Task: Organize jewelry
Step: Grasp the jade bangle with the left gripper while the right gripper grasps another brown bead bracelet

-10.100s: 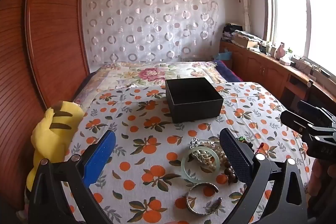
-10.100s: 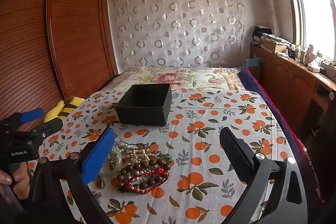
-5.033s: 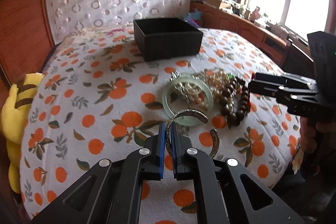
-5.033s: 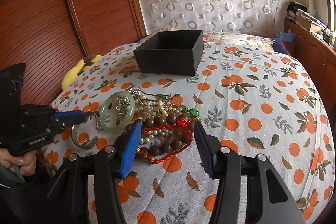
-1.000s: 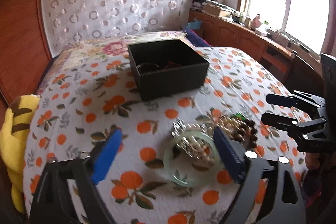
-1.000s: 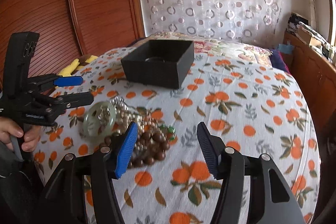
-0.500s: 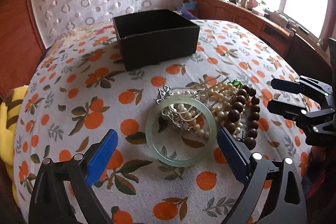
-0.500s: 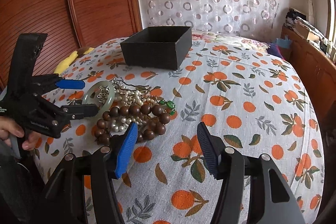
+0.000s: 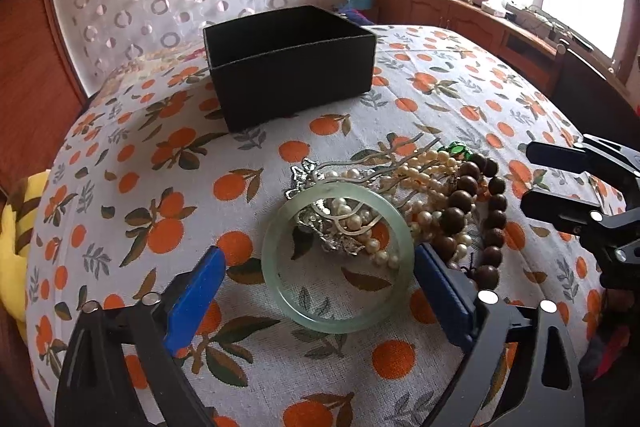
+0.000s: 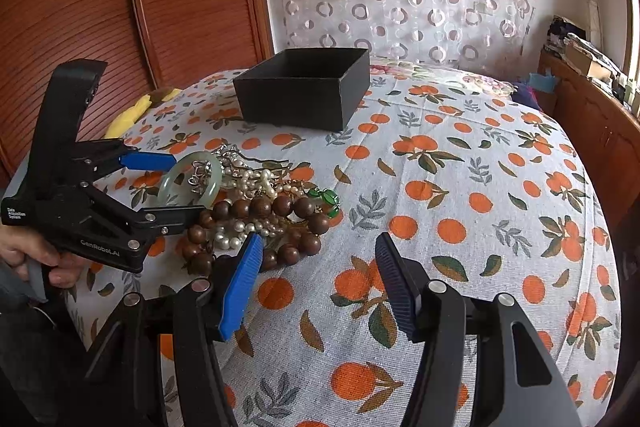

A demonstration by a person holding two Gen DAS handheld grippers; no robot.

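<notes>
A pale green jade bangle (image 9: 338,259) lies on the orange-print cloth, over a silver hairpin (image 9: 316,179) and a pearl strand (image 9: 424,171). Brown wooden beads (image 9: 460,203) lie to its right. My left gripper (image 9: 320,291) is open, its blue pads on either side of the bangle's near half, not touching. The bangle (image 10: 190,179) and beads (image 10: 260,207) also show in the right wrist view. My right gripper (image 10: 320,267) is open and empty, just right of the pile. The black box (image 9: 290,63) stands behind.
A yellow plush toy (image 9: 14,227) lies at the table's left edge. A wooden wardrobe (image 10: 120,7) stands to the left. A wooden counter (image 9: 500,27) with clutter runs under the window at the right. Green beads (image 10: 326,197) lie at the pile's right edge.
My left gripper has come lower and closer, so the jade bangle now sits between its open pads. My right gripper has stayed near the pile, open.
</notes>
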